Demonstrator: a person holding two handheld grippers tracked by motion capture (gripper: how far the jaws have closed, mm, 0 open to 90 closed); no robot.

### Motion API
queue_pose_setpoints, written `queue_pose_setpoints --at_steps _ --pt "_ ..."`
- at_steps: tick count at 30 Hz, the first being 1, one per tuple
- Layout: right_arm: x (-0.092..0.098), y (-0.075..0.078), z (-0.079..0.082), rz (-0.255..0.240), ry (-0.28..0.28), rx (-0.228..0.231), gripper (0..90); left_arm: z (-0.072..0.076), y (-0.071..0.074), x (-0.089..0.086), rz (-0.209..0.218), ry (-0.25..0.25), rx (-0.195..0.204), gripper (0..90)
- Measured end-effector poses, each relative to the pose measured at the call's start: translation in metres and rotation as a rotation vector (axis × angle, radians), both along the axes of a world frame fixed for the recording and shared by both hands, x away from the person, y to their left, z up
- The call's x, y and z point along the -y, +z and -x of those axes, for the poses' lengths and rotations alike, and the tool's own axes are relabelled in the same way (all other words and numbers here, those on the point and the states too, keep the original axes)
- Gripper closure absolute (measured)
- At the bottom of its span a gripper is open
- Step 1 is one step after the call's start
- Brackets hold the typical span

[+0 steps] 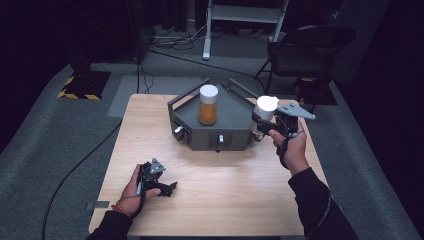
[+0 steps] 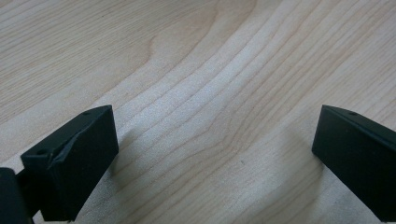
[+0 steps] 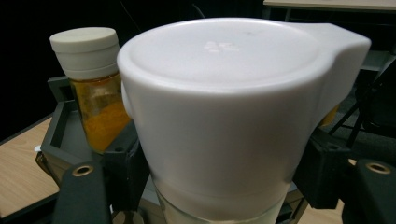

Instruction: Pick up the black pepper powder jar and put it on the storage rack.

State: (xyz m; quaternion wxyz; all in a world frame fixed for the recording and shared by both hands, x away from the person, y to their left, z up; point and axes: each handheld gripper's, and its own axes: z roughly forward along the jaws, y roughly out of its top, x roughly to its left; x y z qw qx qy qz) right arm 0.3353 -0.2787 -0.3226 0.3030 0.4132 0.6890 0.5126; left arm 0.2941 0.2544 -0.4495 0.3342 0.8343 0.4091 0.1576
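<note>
Right gripper (image 1: pixel 263 119) pinched a white-capped jar (image 3: pixel 224 116) just under its cap, jar upright, long axis vertical. It was held just off the right edge of the dark tray (image 1: pixel 227 127), which lay to the gripper's left. A jar of orange powder (image 1: pixel 208 105) stood upright on the tray. The held jar's cap was white with a side tab, the body below it pale. Left gripper (image 1: pixel 167 187) rested on the table (image 1: pixel 225 200), well short of the tray, jaws spread and empty; the right hand was nearer.

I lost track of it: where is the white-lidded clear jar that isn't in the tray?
In the high view the white-lidded clear jar is clamped in the right gripper, held at the right corner of the dark grey tray, right of the orange-filled jar.
</note>
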Motion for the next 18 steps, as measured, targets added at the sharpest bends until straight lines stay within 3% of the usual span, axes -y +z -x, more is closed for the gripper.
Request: queue_pose_setpoints --at_steps 18 --pt "-0.029 0.013 -0.028 0.003 0.006 -0.013 30.0 0.000 0.000 0.000 0.000 0.000 0.000 0.4"
